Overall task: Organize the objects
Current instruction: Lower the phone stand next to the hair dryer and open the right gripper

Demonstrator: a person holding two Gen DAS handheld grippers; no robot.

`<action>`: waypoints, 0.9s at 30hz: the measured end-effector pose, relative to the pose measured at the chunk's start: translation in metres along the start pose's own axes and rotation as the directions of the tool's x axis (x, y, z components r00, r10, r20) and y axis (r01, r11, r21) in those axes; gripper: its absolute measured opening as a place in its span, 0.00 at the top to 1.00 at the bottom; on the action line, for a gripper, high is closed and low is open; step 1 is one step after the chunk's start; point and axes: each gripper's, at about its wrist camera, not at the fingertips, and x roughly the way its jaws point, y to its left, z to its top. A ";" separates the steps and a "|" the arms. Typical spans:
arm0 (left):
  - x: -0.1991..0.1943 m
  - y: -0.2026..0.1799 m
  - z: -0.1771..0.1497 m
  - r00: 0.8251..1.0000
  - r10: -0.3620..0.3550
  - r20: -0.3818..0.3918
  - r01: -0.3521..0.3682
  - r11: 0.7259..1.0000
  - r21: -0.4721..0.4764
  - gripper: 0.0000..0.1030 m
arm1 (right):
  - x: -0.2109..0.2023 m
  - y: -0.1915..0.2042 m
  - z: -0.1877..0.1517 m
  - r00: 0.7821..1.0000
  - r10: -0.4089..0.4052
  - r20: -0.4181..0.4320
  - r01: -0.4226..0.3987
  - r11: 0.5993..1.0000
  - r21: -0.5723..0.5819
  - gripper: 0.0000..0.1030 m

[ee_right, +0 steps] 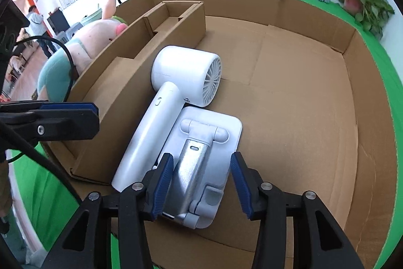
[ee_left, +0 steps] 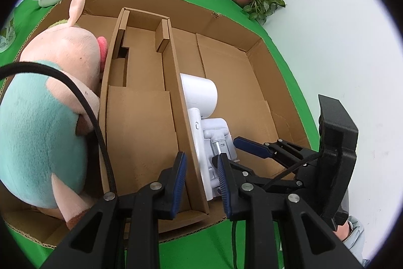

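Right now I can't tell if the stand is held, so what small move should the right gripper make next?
Probably close the right gripper. Its jaws are open on either side of the phone stand's metal arm, touching nothing, and the stand lies flat in the cardboard box beside the hair dryer.

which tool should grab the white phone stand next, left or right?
Right. The right tool is open, straddling the white phone stand beside the hair dryer. The left tool straddles the cardboard divider wall instead.
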 end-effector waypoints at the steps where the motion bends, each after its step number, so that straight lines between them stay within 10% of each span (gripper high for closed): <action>1: 0.001 0.000 -0.001 1.000 0.004 -0.002 -0.004 1.000 0.003 0.78 | -0.001 -0.001 0.000 1.000 -0.001 -0.001 0.001 1.000 0.009 0.56; 12: -0.001 -0.001 -0.008 0.999 0.034 0.000 -0.034 0.999 0.030 0.78 | 0.002 -0.005 -0.006 0.999 0.027 -0.023 -0.024 0.990 0.138 0.54; 27: -0.041 -0.028 -0.038 0.959 0.179 0.221 -0.209 0.970 0.120 0.74 | -0.015 -0.011 -0.013 1.000 0.028 0.006 -0.029 0.981 0.192 0.39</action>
